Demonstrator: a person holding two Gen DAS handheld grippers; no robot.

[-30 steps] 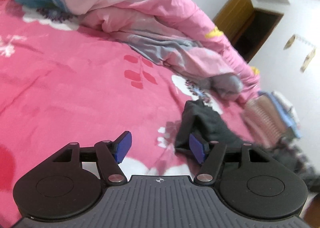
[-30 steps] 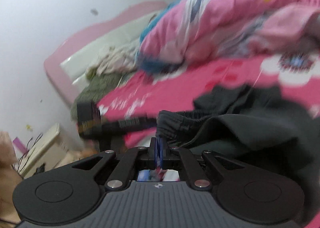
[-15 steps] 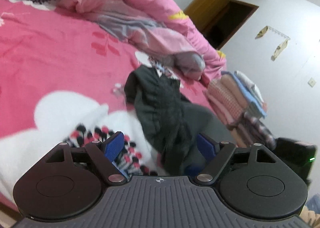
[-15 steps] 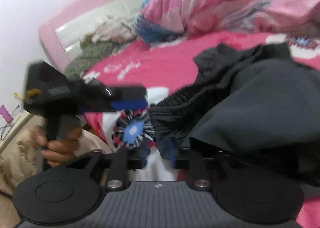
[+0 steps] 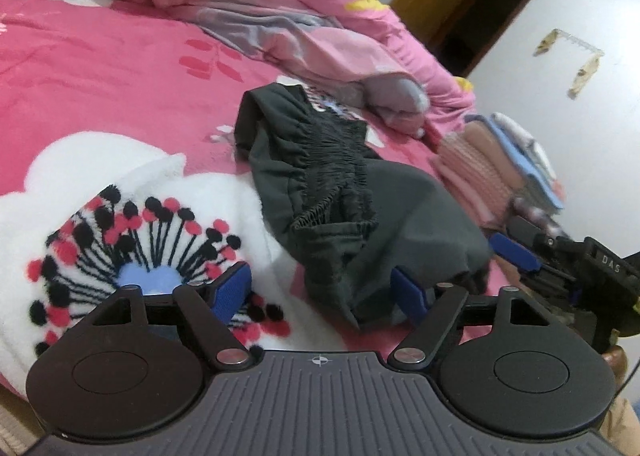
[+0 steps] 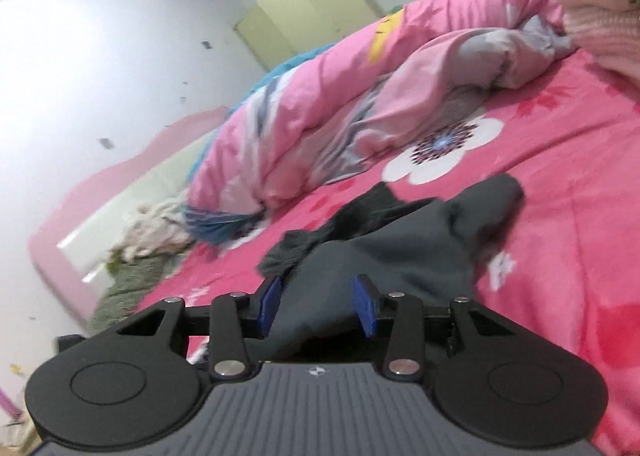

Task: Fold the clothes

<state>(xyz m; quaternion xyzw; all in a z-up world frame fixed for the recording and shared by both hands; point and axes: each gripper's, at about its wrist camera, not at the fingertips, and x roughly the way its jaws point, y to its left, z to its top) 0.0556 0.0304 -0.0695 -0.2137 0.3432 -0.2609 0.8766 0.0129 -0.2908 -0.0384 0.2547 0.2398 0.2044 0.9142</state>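
Observation:
A dark grey pair of trousers [image 5: 320, 184] with a gathered elastic waistband lies crumpled on the pink flowered bedsheet [image 5: 100, 68]. My left gripper [image 5: 320, 292] hovers low over the near end of the trousers. Its jaws are closing, the hem lies between them by the right pad, and neither pad presses on the cloth. In the right wrist view the same trousers [image 6: 400, 248] spread out ahead. My right gripper [image 6: 318, 300] stands partly open with grey cloth lying loosely between its pads. One of its blue pads [image 5: 514, 252] shows at the trousers' right edge.
A rumpled pink quilt [image 5: 260, 4] is heaped along the far side of the bed. A stack of folded clothes [image 5: 500, 160] sits at the bed's right end. A pink headboard [image 6: 72, 224] and green cloth [image 6: 132, 288] mark the head end.
My right gripper went from shut to partly open and swung round over the trousers. The left gripper drew closer to the trousers, which now lie slack on the sheet.

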